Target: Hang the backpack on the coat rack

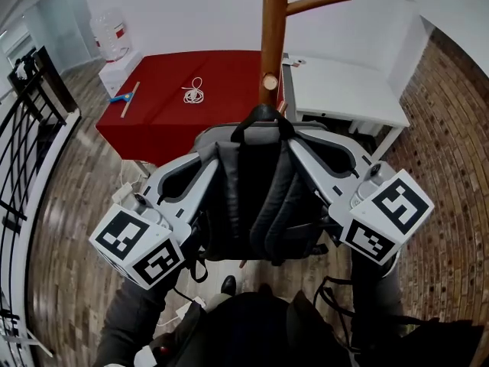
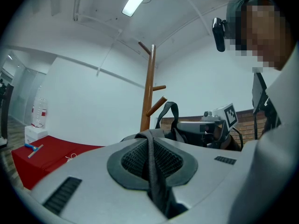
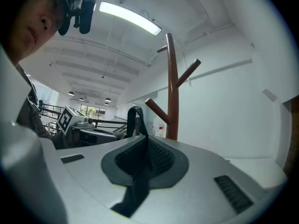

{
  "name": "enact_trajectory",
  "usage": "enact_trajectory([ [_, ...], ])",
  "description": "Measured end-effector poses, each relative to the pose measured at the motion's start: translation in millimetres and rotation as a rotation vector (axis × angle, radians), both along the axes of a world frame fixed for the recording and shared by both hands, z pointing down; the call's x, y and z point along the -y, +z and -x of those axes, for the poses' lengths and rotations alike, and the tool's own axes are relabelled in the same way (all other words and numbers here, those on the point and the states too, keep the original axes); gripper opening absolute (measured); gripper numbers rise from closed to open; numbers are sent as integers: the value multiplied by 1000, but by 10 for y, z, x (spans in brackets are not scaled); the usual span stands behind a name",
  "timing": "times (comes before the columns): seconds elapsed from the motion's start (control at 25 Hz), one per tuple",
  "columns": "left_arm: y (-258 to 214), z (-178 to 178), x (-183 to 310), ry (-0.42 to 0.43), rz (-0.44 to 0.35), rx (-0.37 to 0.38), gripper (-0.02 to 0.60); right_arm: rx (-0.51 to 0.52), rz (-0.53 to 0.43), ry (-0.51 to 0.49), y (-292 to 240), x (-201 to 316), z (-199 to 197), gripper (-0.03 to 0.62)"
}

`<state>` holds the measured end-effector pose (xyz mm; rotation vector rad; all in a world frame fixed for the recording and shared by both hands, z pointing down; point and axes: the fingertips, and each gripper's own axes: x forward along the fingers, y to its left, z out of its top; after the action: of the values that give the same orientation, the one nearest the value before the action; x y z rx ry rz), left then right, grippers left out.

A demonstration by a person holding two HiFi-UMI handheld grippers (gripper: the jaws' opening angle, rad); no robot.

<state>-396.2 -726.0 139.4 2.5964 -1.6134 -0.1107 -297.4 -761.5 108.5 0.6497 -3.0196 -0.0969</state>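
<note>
A dark grey backpack (image 1: 256, 197) hangs between my two grippers with its shoulder straps facing me. My left gripper (image 1: 205, 150) is shut on a strap (image 2: 152, 171) at the bag's upper left. On the upper right, a strap (image 3: 139, 176) is pinched in my right gripper (image 1: 307, 141), which is also shut. Right behind the bag stands the wooden coat rack (image 1: 273, 37). The bag's top loop (image 1: 262, 117) sits just below a short low peg (image 1: 267, 81). In the left gripper view the loop (image 2: 169, 112) is close beside that peg (image 2: 156, 105); I cannot tell whether they touch.
A higher peg (image 1: 317, 2) sticks out to the right. Behind the rack are a red-covered table (image 1: 160, 121) bearing a white cord (image 1: 195, 92) and a blue-handled tool (image 1: 126, 98), and a white table (image 1: 344, 82). A black railing (image 1: 30, 128) runs along the left.
</note>
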Motion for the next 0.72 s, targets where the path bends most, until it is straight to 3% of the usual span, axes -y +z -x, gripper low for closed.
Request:
enact_trajectory([
  [0.28,-363,63,99,24,-61,52,44,27,18,8,-312,61,29,18],
  [0.72,-495,47,614,156,26,39,44,15,121,-9,-423,537,11,18],
])
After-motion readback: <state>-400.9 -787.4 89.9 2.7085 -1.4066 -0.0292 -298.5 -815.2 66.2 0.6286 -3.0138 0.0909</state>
